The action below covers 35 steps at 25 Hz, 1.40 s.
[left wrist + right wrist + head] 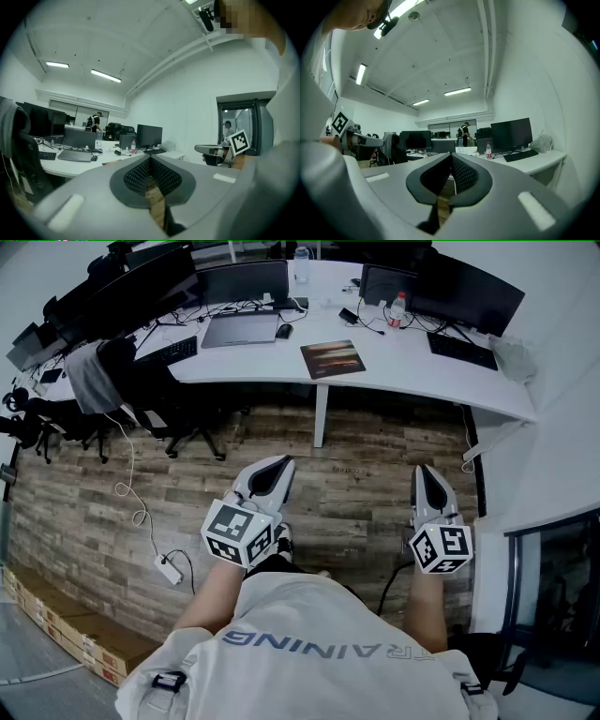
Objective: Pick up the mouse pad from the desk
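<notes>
The mouse pad (pixel 333 358) is a dark brown rectangle lying flat near the front edge of the white desk (pixel 412 371), far ahead of both grippers. It shows as a thin brown strip (pixel 111 162) in the left gripper view. My left gripper (pixel 272 471) is held level over the wood floor with its jaws together and nothing between them (pixel 151 159). My right gripper (pixel 427 474) is beside it, also level, shut and empty (pixel 451 161). Both are well short of the desk.
Monitors (pixel 459 287), keyboards (pixel 461 350), a laptop (pixel 241 330) and a water bottle (pixel 398 308) stand on the desk. Black chairs with a grey jacket (pixel 94 376) crowd the left. A desk leg (pixel 320 418), a floor power strip (pixel 169 569) and boxes (pixel 56 624) lie below.
</notes>
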### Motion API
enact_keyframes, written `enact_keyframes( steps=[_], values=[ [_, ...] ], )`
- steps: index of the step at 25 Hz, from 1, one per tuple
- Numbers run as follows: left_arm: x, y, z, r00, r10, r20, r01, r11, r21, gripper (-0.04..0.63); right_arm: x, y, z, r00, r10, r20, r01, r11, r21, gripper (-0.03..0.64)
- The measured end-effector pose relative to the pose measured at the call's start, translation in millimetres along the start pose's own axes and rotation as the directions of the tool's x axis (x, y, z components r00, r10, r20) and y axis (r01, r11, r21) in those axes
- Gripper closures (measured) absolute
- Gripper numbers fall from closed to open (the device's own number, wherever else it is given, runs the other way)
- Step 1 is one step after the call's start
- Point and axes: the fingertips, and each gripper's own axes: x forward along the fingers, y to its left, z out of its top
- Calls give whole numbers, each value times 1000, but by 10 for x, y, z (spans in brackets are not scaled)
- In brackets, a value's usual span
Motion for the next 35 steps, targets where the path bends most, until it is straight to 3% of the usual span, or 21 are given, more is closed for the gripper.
enact_keyframes(
  steps=[17, 29, 35],
  values=[
    [234, 122, -58, 1000, -21, -18, 21, 999, -25, 595, 215, -59, -66, 1000, -10, -27, 9, 999, -45, 604],
    [689, 967, -50, 1000, -29, 0, 29, 992, -120, 595, 1125, 103, 93, 999, -2, -42, -2, 995, -104, 604],
    [886, 1562, 88, 999, -32, 3, 32, 998, -57, 595, 1687, 307, 196, 999, -16, -43, 10, 993, -121, 604]
  ],
)
